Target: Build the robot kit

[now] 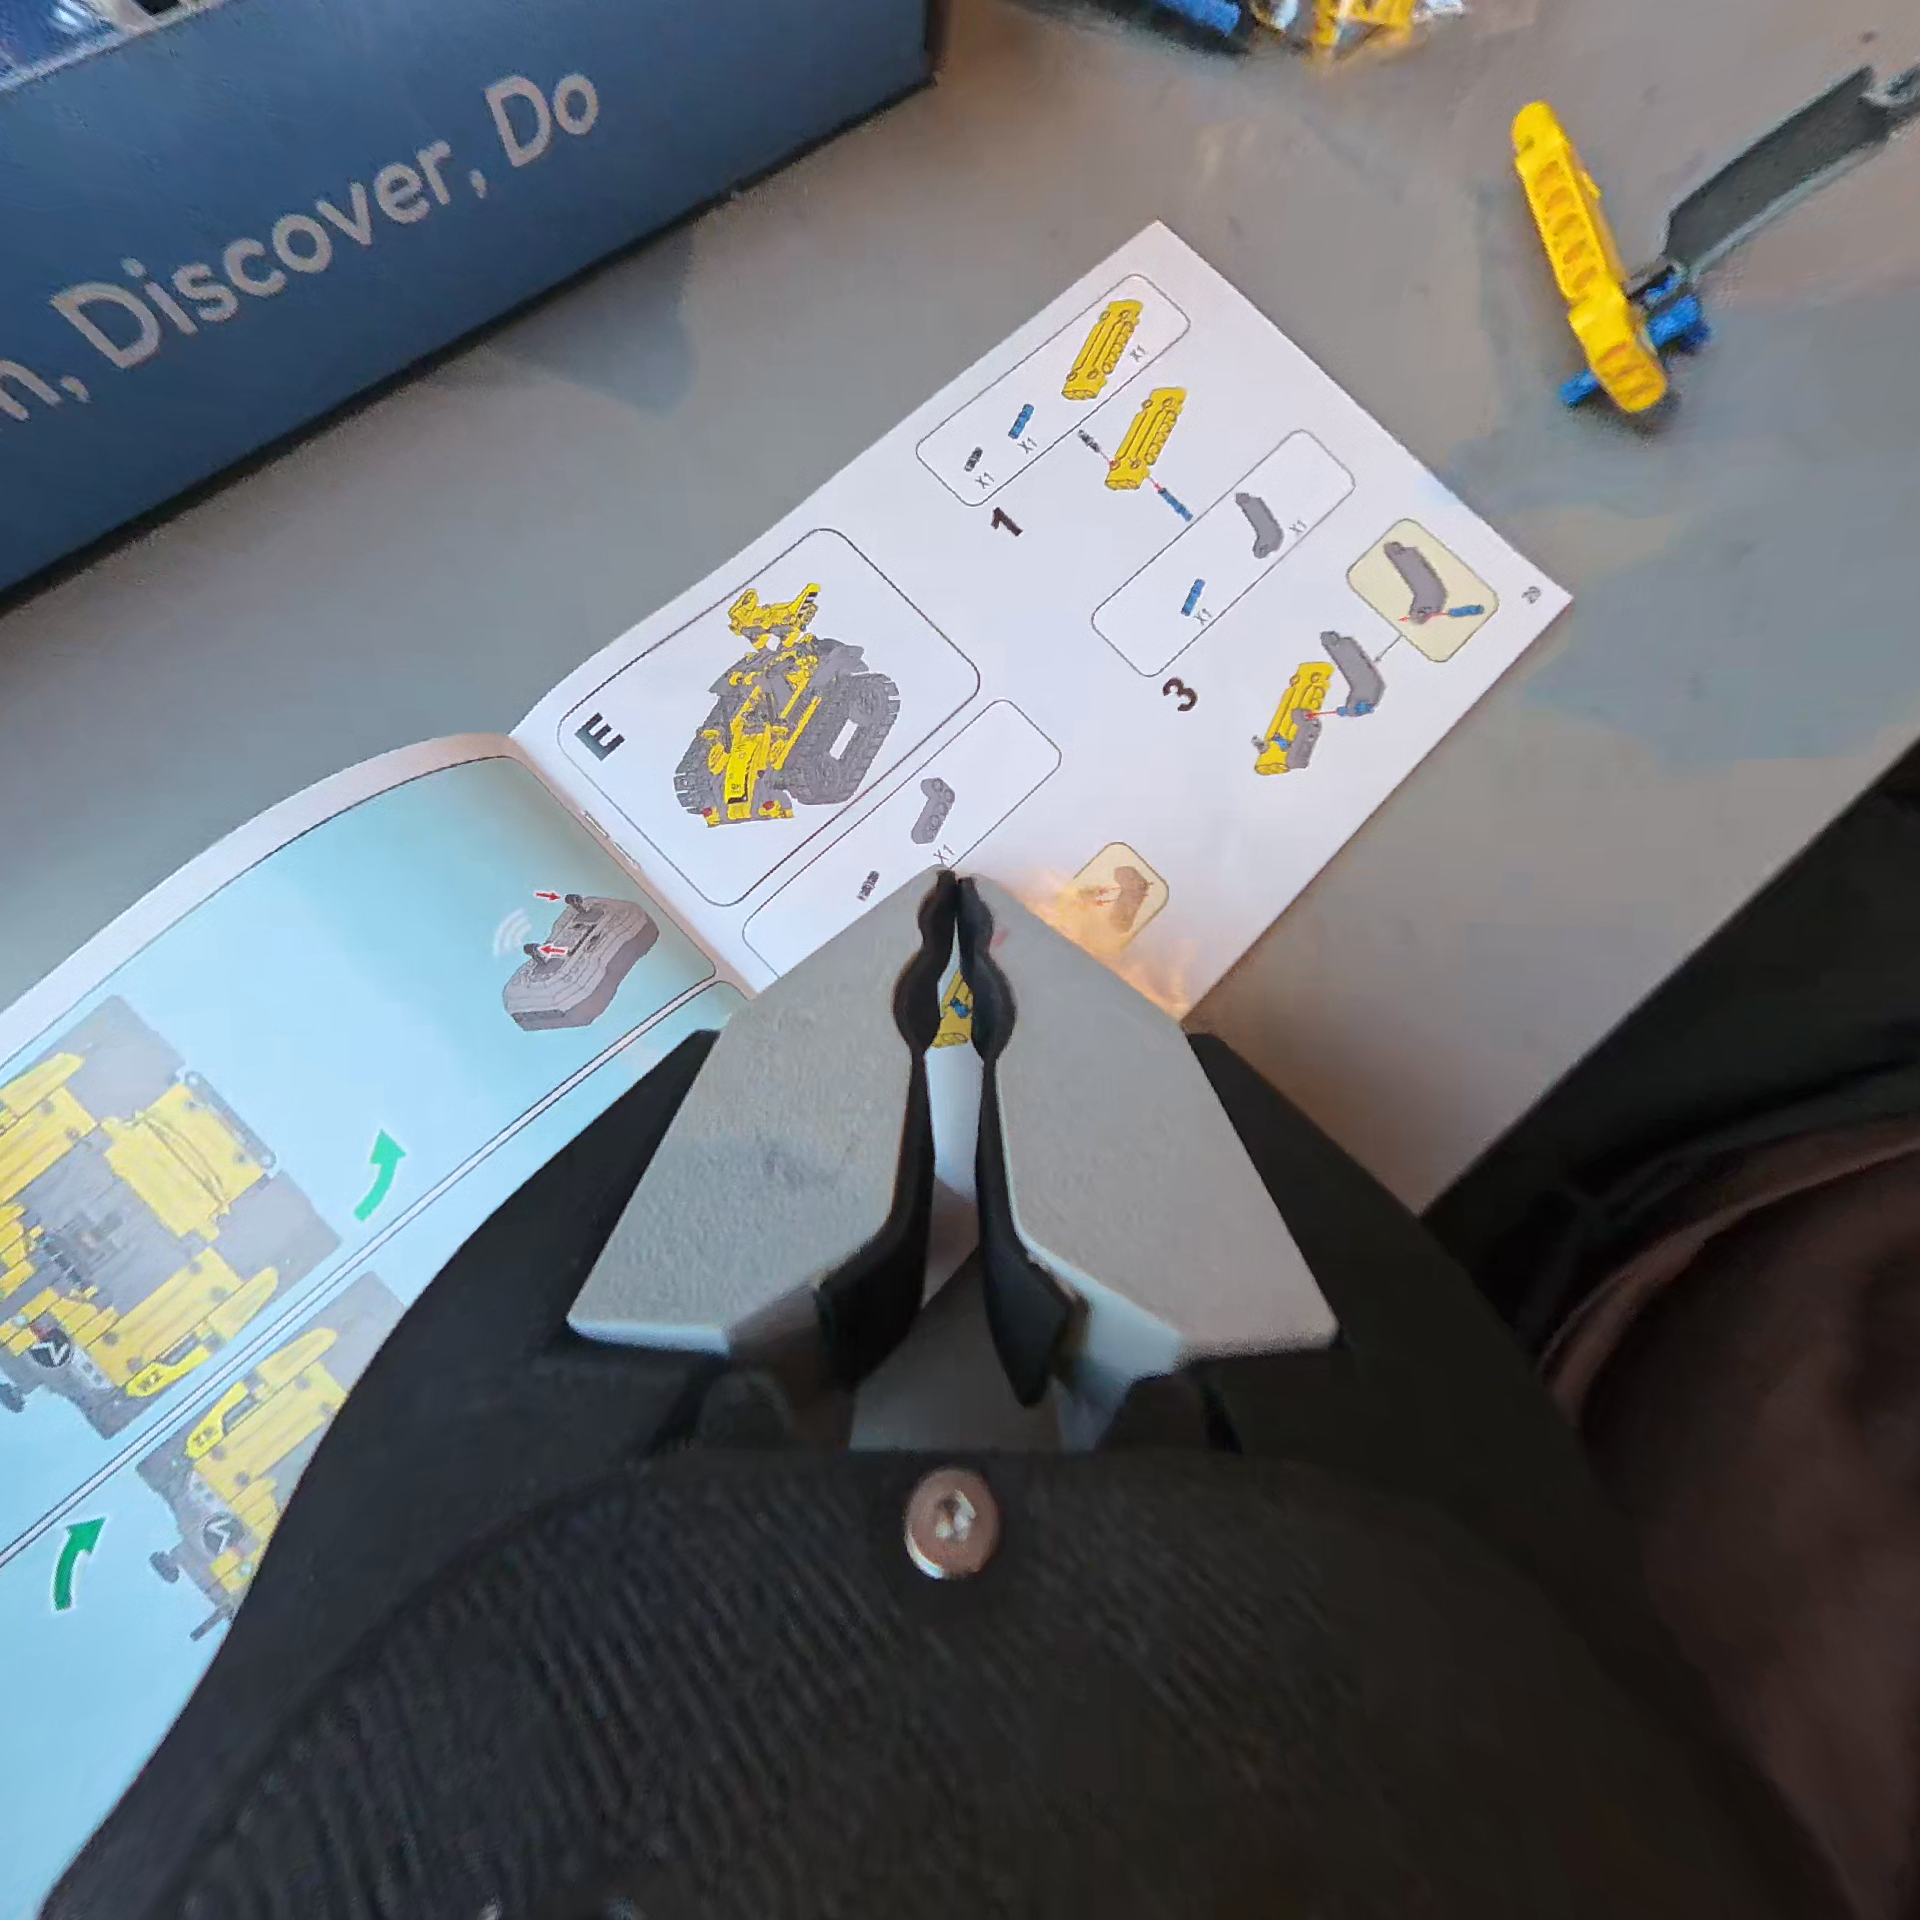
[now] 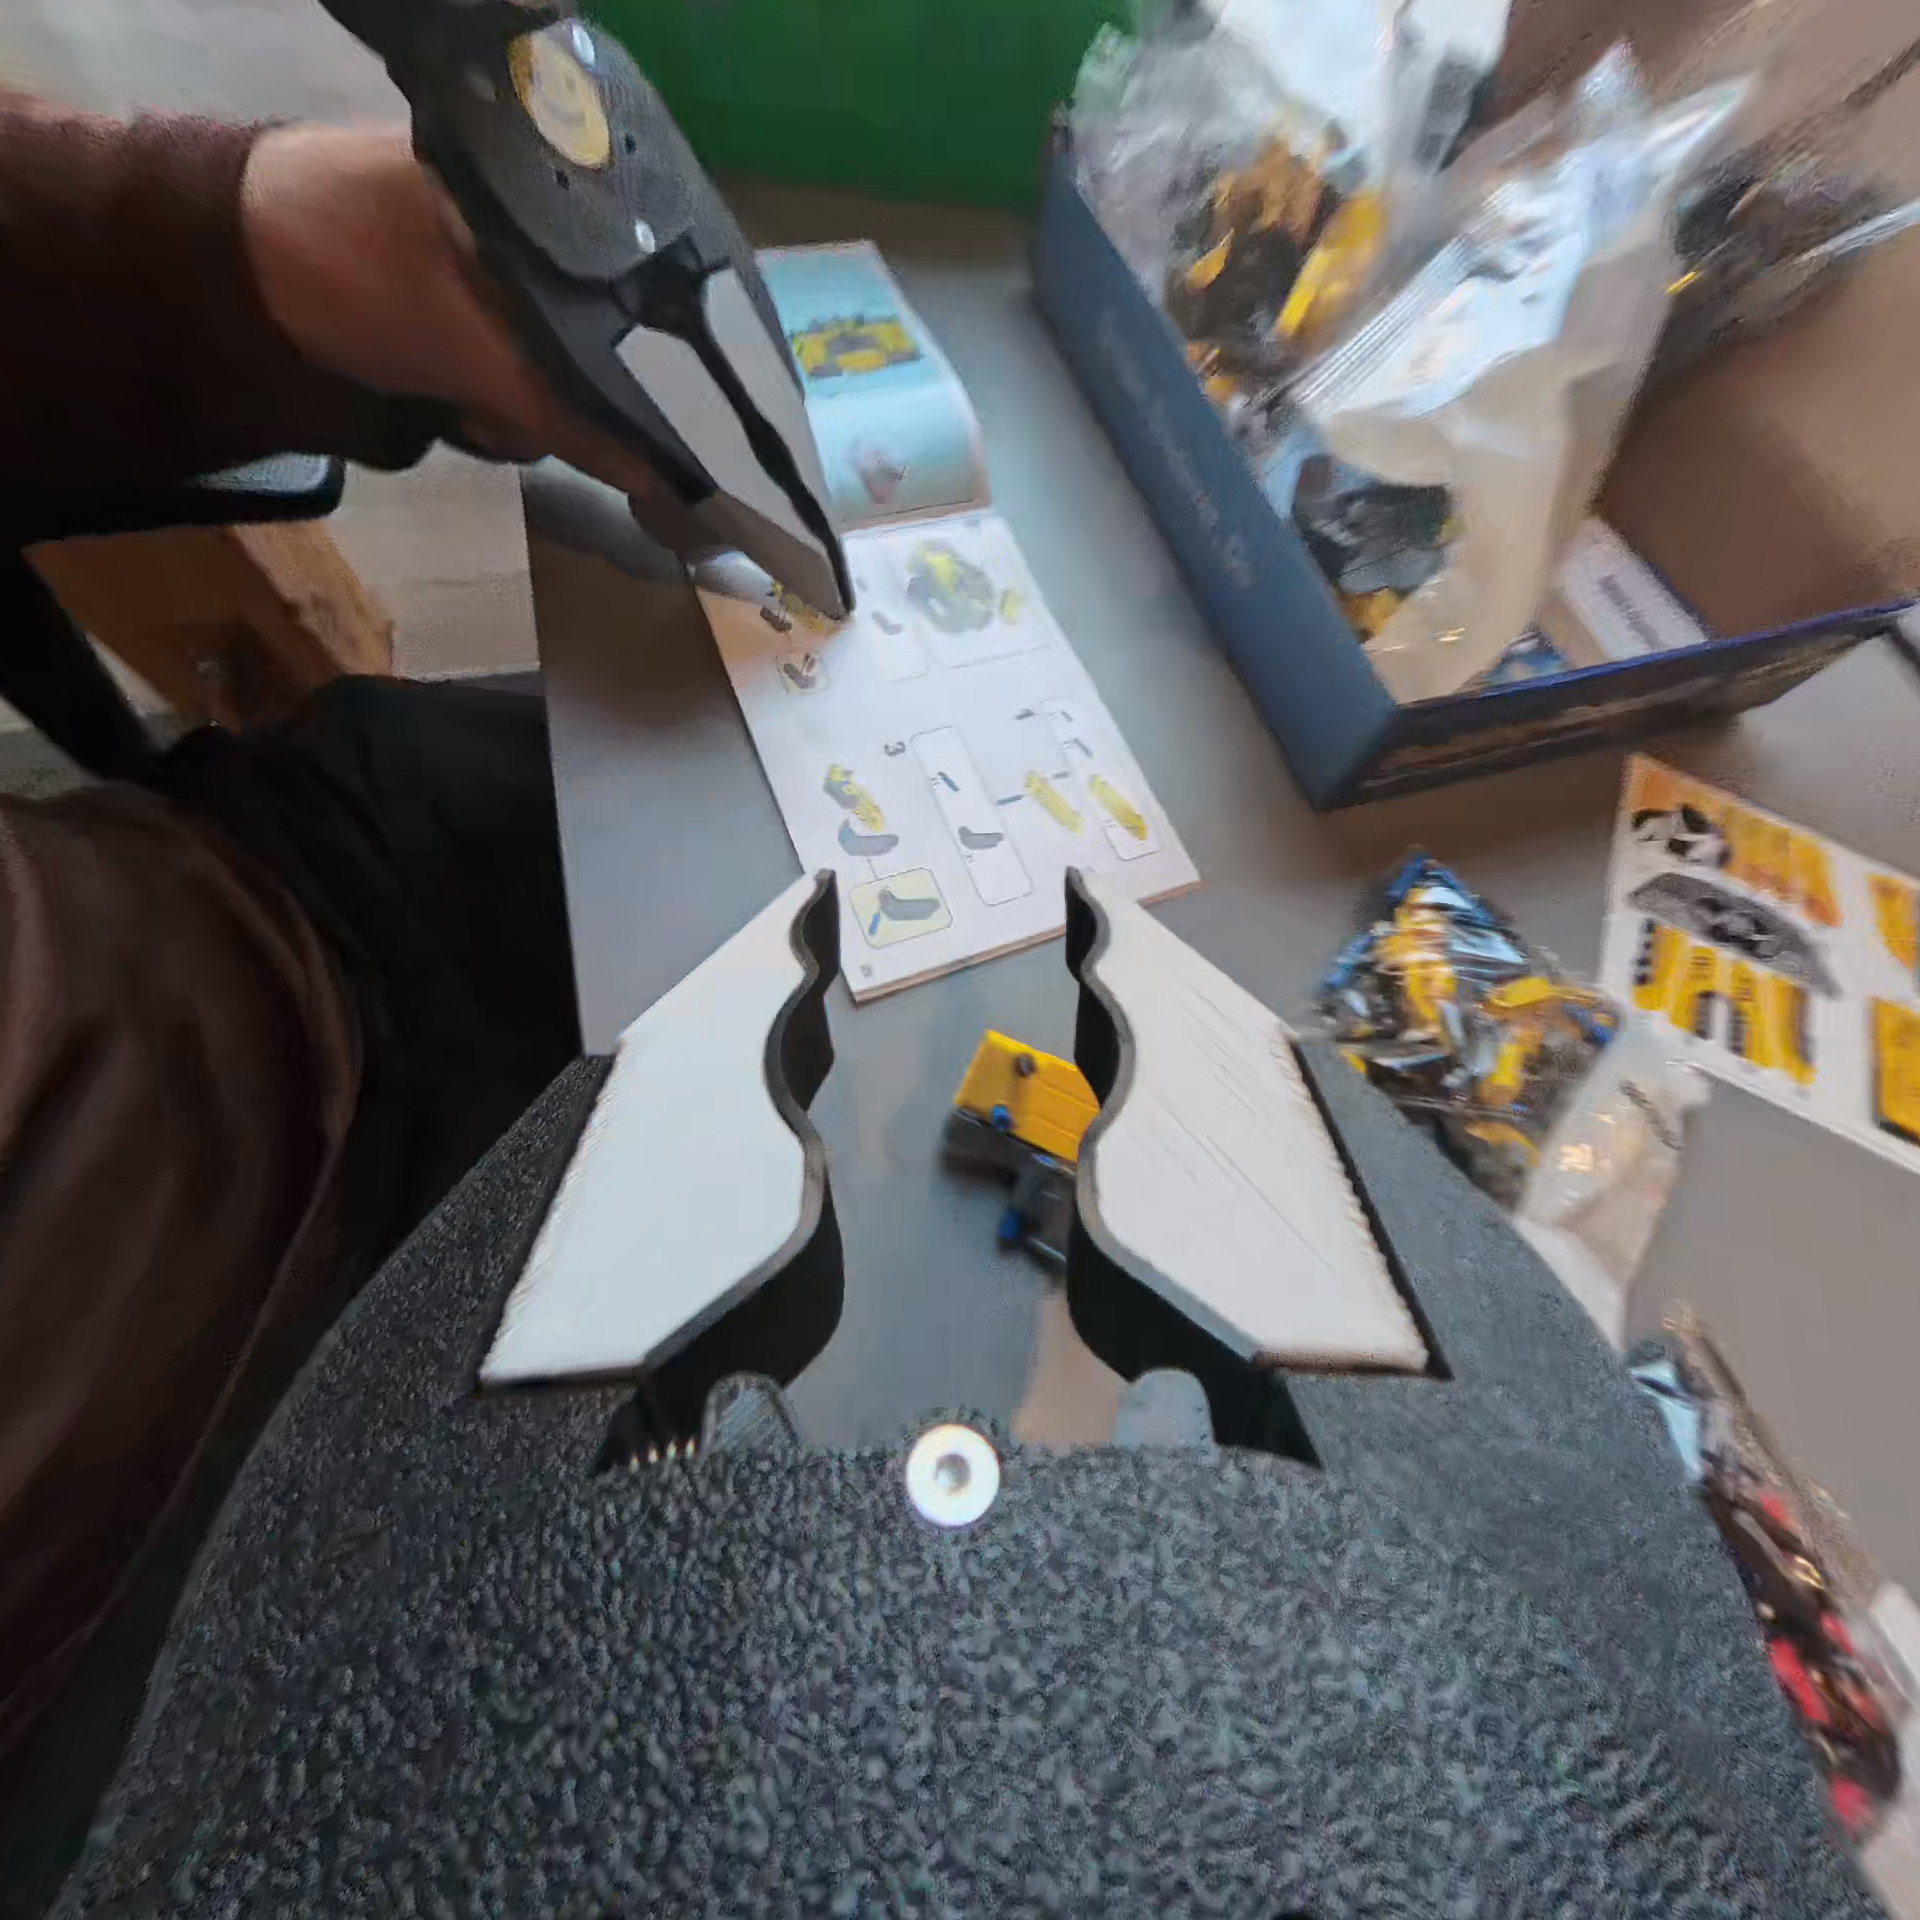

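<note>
My left gripper (image 1: pixel 954 885) is shut, and its tips rest on or just above the white right page of an open instruction booklet (image 1: pixel 1091 582) on the grey table. It also shows in the right wrist view (image 2: pixel 840 605), tips down on the booklet (image 2: pixel 966 790). My right gripper (image 2: pixel 948 891) is open and empty, hovering above a small yellow brick assembly with blue pins and a grey part (image 2: pixel 1023 1101). That assembly lies between the fingers, nearer the right one. In the left wrist view it lies (image 1: pixel 1584 281) right of the booklet.
A dark blue box (image 1: pixel 312 208) stands behind the booklet; it (image 2: pixel 1195 499) holds clear bags of parts. A loose bag of parts (image 2: pixel 1455 1008) and a sticker sheet (image 2: pixel 1766 935) lie to the right. A cardboard box (image 2: pixel 1787 436) stands behind. The table edge (image 1: pixel 1558 1081) runs near the person. The gap from one gripper's tips to the other's is roughly 20 cm.
</note>
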The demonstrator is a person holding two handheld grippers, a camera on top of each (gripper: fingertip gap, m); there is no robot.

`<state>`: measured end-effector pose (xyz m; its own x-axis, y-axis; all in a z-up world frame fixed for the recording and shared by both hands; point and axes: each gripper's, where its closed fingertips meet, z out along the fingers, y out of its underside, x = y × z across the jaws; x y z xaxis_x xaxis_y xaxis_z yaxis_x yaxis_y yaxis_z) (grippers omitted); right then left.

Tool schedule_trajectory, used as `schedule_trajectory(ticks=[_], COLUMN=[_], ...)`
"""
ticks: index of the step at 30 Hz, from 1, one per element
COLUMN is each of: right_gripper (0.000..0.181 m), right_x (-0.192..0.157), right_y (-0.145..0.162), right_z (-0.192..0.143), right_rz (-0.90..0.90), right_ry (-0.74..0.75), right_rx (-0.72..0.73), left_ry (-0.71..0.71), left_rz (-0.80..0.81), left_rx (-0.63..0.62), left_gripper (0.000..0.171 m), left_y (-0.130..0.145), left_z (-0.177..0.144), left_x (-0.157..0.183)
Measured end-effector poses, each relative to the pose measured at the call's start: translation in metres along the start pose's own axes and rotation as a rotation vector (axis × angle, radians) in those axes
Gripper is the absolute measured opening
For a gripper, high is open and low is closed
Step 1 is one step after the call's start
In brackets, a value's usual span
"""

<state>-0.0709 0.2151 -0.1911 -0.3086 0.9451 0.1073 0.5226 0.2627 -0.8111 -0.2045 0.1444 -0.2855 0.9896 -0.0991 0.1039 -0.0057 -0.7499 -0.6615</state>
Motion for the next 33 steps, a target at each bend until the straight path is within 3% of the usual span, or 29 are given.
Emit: schedule_trajectory(ticks=[5,9,11,12,16,19,26,27,30,33], right_gripper=[0.047,0.060,0.066,0.070,0.075,0.074,0.069,0.064,0.021,0.000], right_x=[-0.038,-0.055,-0.057,-0.059,-0.065,-0.065,-0.065,-0.065,-0.068,-0.067], right_y=[0.002,0.027,0.036,0.040,0.042,0.042,0.041,0.040,0.034,0.032], right_z=[0.065,0.089,0.095,0.097,0.101,0.101,0.102,0.102,0.108,0.111], right_rz=[-0.041,-0.046,-0.059,-0.071,-0.092,-0.091,-0.098,-0.096,-0.092,-0.075], right_ry=[-0.128,-0.232,-0.231,-0.230,-0.236,-0.236,-0.230,-0.232,-0.243,-0.247], right_rx=[-0.249,-0.440,-0.497,-0.524,-0.546,-0.541,-0.590,-0.582,-0.532,-0.493], left_ry=[0.108,0.186,0.206,0.217,0.166,0.087,0.128,0.132,0.138,0.130], left_rz=[0.028,-0.003,-0.009,0.007,0.166,0.270,0.318,0.314,0.305,0.314], left_rx=[-0.030,0.013,0.042,0.054,0.067,0.020,0.015,0.013,0.012,0.022], left_gripper=[0.000,0.000,0.027,0.030,0.052,0.056,0.057,0.056,0.055,0.054], left_y=[0.020,0.027,0.026,0.026,0.025,0.029,0.028,0.027,0.026,0.024], left_z=[-0.017,-0.032,-0.040,-0.044,-0.051,-0.050,-0.039,-0.037,-0.032,-0.031], left_x=[0.016,0.021,0.022,0.025,0.031,0.029,0.045,0.045,0.047,0.049])
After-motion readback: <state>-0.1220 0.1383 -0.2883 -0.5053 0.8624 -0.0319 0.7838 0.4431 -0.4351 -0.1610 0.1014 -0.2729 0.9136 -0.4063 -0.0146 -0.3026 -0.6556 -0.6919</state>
